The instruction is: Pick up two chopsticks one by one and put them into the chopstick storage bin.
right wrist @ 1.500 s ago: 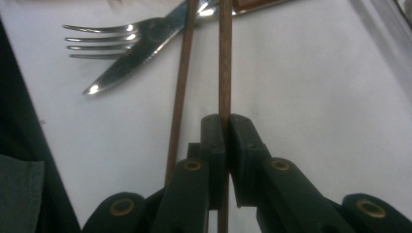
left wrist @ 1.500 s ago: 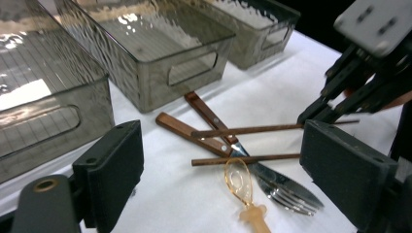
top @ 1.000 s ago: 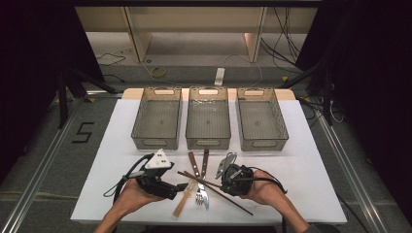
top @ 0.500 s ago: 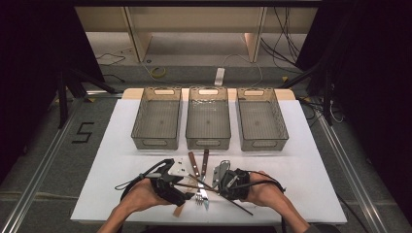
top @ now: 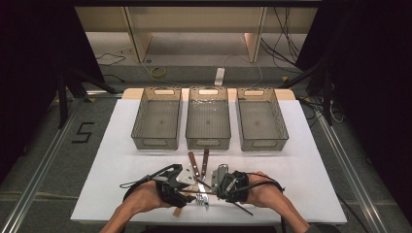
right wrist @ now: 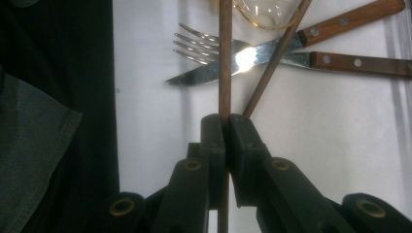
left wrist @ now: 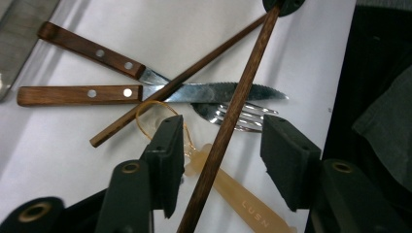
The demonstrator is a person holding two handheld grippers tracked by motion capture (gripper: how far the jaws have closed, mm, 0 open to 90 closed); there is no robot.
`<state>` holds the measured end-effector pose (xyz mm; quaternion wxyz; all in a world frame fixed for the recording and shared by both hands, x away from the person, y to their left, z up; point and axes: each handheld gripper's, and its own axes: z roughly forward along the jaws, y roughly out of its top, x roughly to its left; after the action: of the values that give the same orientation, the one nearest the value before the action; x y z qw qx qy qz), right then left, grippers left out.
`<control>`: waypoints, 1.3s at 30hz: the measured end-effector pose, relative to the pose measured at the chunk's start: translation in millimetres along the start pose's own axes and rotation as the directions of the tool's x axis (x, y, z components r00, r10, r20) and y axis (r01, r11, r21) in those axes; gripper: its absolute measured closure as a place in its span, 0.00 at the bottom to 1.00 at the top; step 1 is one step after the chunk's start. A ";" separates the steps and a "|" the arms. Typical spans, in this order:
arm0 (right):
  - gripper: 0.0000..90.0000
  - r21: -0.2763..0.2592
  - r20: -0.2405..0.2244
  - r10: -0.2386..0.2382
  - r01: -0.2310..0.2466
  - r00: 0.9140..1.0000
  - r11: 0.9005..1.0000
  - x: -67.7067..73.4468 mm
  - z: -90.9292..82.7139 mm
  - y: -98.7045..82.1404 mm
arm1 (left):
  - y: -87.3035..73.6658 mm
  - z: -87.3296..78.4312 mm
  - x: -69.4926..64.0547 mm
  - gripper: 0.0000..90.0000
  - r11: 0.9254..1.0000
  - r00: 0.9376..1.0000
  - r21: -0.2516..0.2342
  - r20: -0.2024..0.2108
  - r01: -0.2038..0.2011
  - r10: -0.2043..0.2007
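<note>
Right gripper point(right wrist: 225, 127): fingers pressed together on a dark wooden chopstick point(right wrist: 225, 58), pinching it along its length; the stick runs forward over the cutlery pile. Left gripper point(left wrist: 221, 150): fingers spread, straddling that same chopstick point(left wrist: 228, 126) without touching it, a translucent amber handle point(left wrist: 233, 194) lying beneath.

Pile at the near edge of the white bench point(top: 121, 160): second chopstick point(left wrist: 170, 87) crossing two wooden-handled steak knives point(left wrist: 77, 93) and a fork point(left wrist: 243, 116).

Three empty mesh bins point(top: 208, 119) stand in a row farther back, well apart from the pile.

Judgement: sorting cutlery; chopstick pick-up in hand. Next move likely calls for lifting it clear without dragging the knives, then carrying it to a bin
</note>
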<state>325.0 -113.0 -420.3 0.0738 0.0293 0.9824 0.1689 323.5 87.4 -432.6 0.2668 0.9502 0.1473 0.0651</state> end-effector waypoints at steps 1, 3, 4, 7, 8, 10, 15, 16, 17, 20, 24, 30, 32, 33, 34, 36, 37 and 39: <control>0.95 -0.004 -0.004 -0.008 0.008 1.000 1.000 0.9 -0.7 0.6 | 0.2 0.8 -0.5 0.60 1.000 1.000 0.003 0.005 0.001 -0.001; 0.95 -0.002 -0.010 -0.015 0.015 1.000 1.000 1.5 -1.4 0.9 | 0.3 2.6 -0.9 0.61 1.000 1.000 0.021 0.011 -0.012 0.012; 0.95 -0.013 -0.005 -0.023 0.023 1.000 1.000 2.0 -1.0 0.9 | 0.2 3.6 -1.5 0.63 1.000 1.000 0.024 0.011 -0.017 0.017; 0.95 -0.007 -0.009 -0.031 0.031 0.999 1.000 2.6 -2.2 1.5 | 0.7 4.6 -3.2 0.66 0.999 0.999 0.026 0.015 -0.032 0.032; 0.95 0.001 -0.013 -0.026 0.026 1.000 1.000 3.4 -2.4 1.4 | 0.8 4.1 -3.3 0.68 0.999 0.999 0.027 0.019 -0.039 0.039; 0.95 0.006 -0.016 -0.028 0.028 0.999 1.000 3.8 -1.8 1.2 | 1.0 3.5 -3.9 0.71 0.999 0.999 0.023 0.027 -0.043 0.042; 0.95 -0.004 -0.016 -0.044 0.044 0.999 0.999 4.3 -2.1 1.6 | -0.2 4.5 -5.1 0.77 0.998 0.998 0.025 0.030 -0.063 0.062; 0.95 0.002 -0.020 -0.041 0.041 0.999 0.999 5.0 -2.7 1.6 | -0.3 4.4 -5.6 0.79 0.998 0.997 0.023 0.032 -0.065 0.064; 0.95 0.003 -0.020 -0.043 0.043 0.999 0.999 5.1 -2.6 1.6 | -0.3 4.1 -5.6 0.81 0.998 0.997 0.021 0.035 -0.067 0.066; 0.95 0.002 -0.026 -0.055 0.055 0.998 0.998 5.6 -2.2 1.5 | -1.2 4.0 -5.6 0.86 0.997 0.996 0.027 0.049 -0.074 0.073; 0.94 0.003 -0.028 -0.053 0.053 0.998 0.999 5.7 -2.2 0.9 | -1.3 4.0 -7.7 0.89 0.994 0.992 0.036 0.077 -0.105 0.102; 0.81 -0.043 -0.014 0.020 -0.021 1.000 0.999 -1.3 -5.9 -2.1 | -2.9 1.6 -9.2 0.93 0.993 0.992 0.047 0.074 -0.110 0.107; 0.70 -0.112 -0.002 0.067 -0.067 0.998 0.991 -5.5 -12.3 -4.4 | -4.3 0.4 -6.7 0.93 0.993 0.993 0.059 0.059 -0.104 0.101; 0.70 -0.112 -0.002 0.067 -0.067 0.998 0.991 -5.5 -12.3 -4.4 | -4.7 -0.3 -5.4 0.93 0.993 0.994 0.066 0.046 -0.100 0.097; 0.68 -0.158 0.025 0.114 -0.109 0.993 0.981 -8.8 -17.8 -6.5 | -4.9 -0.9 -4.1 0.93 0.994 0.996 0.067 0.037 -0.087 0.084; 0.57 -0.204 0.057 0.152 -0.137 0.987 0.969 -12.1 -22.5 -9.5 | -5.6 -2.0 -2.1 0.93 0.996 0.998 0.058 0.024 -0.061 0.059; 0.57 -0.204 0.057 0.152 -0.137 0.987 0.969 -12.1 -22.5 -9.5 | -5.8 -2.8 -0.8 0.93 0.997 0.999 0.057 0.015 -0.053 0.052; 0.53 -0.256 0.060 0.204 -0.182 0.977 0.949 -13.5 -27.1 -13.1 | -6.5 -4.9 2.8 0.93 0.999 1.000 0.048 -0.009 -0.010 0.011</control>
<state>333.7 -135.4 -397.6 0.1021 0.1230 0.9417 0.2959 323.6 96.0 -431.7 0.2430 0.9568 0.1448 0.0671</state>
